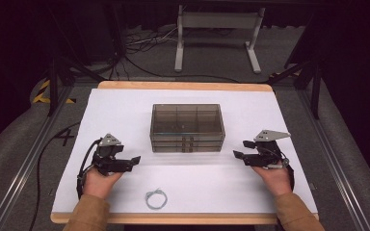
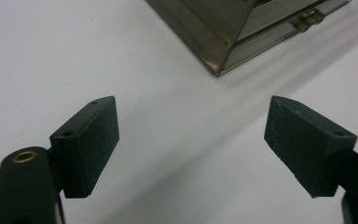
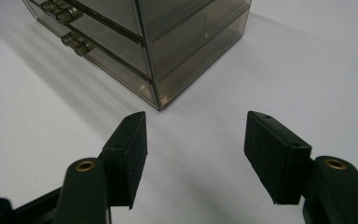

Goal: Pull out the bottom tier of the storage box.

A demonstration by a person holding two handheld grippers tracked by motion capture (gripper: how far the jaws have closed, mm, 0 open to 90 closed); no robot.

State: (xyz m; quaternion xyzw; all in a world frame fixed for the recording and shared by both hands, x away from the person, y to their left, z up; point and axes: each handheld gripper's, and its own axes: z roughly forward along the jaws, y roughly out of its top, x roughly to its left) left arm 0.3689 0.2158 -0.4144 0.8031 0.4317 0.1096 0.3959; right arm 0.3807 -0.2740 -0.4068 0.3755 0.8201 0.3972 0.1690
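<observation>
High view | left claw (image 1: pixel 134 159) spread, empty | right claw (image 1: pixel 241 149) spread, empty — flanking drawer box (image 1: pixel 187 127)

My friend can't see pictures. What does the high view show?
A smoky clear drawer box sits mid-table on a white sheet. A person's left gripper and right gripper, both open, flank it. A small wire loop lies near the front edge.

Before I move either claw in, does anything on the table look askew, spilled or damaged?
Nothing stands out. The smoky drawer box sits square on the white mat, drawers shut, no spill. The small wire loop lies loose near the front edge. Left claw and right claw are open and empty, either side of the box.
</observation>
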